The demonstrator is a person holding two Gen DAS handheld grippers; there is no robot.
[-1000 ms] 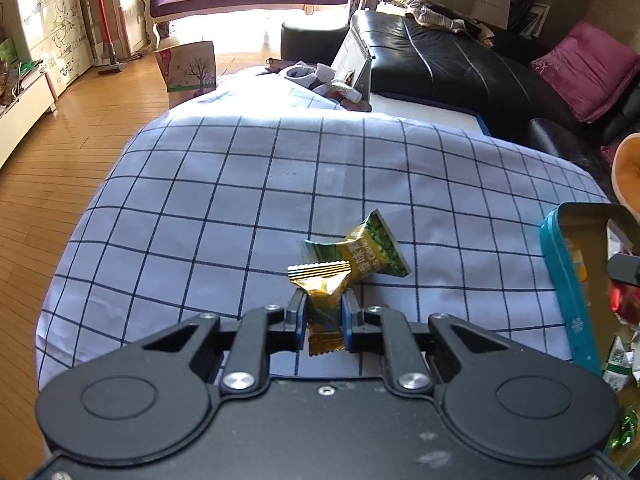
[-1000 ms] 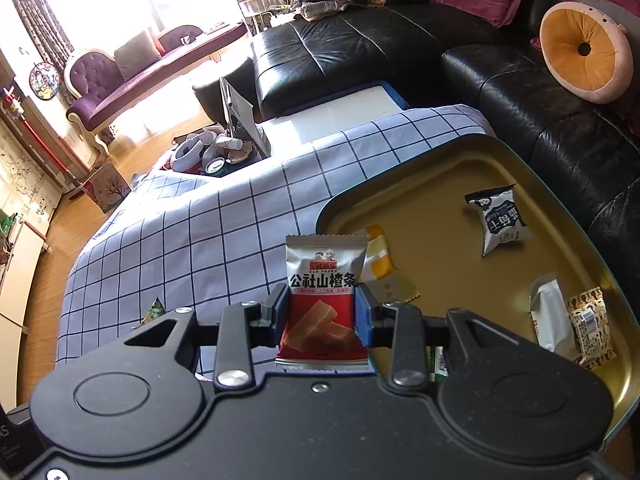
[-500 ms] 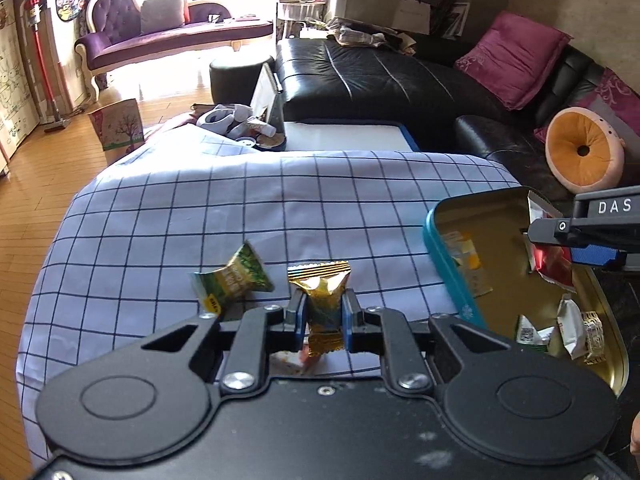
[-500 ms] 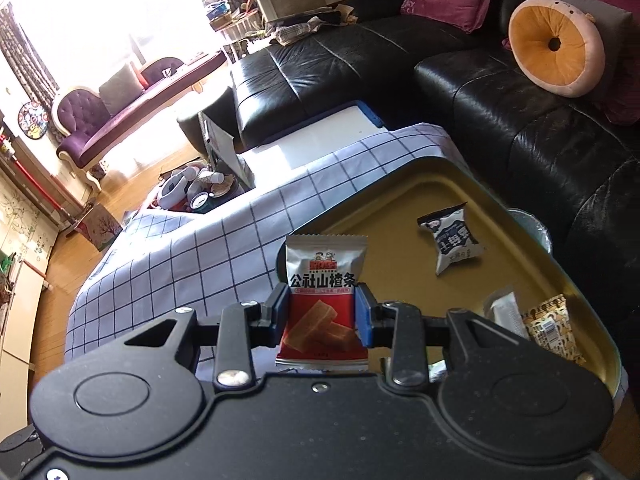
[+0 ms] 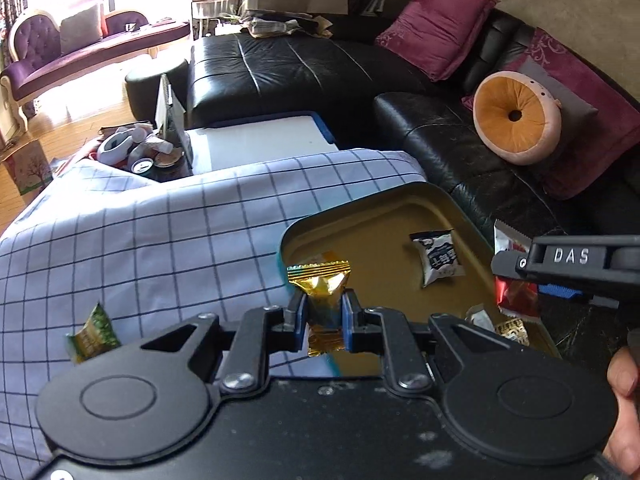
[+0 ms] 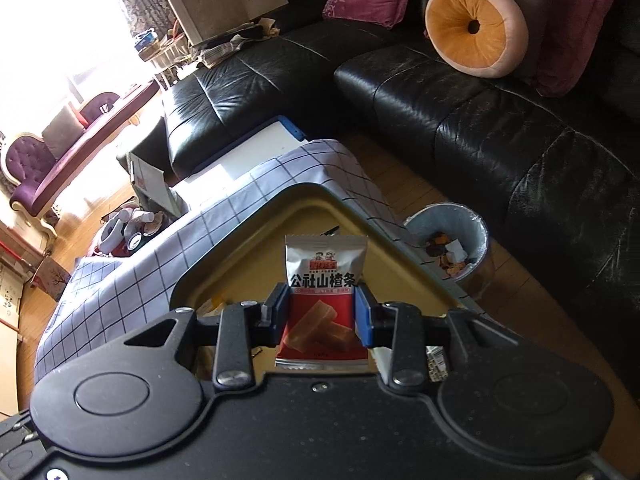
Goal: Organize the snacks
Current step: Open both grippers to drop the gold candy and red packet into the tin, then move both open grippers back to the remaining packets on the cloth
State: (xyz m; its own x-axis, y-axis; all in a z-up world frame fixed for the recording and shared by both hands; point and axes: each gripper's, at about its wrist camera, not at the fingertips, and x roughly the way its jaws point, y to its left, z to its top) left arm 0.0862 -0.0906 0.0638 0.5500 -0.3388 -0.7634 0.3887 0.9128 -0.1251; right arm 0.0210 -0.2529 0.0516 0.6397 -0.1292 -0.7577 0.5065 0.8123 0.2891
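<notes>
My left gripper is shut on a gold snack packet and holds it over the near left rim of the gold tin tray. My right gripper is shut on a red and white hawthorn snack packet above the same tray; it also shows in the left wrist view at the tray's right side. A black and white packet and other small packets lie in the tray. A green packet lies on the checked cloth.
The table wears a blue checked cloth. A black leather sofa with an orange round cushion runs behind. A metal waste bin stands on the floor right of the table. Clutter sits past the far edge.
My left gripper has swung right with the gold packet, from over the cloth to over the tray's rim. My right gripper has moved further over the tray with the red packet.
</notes>
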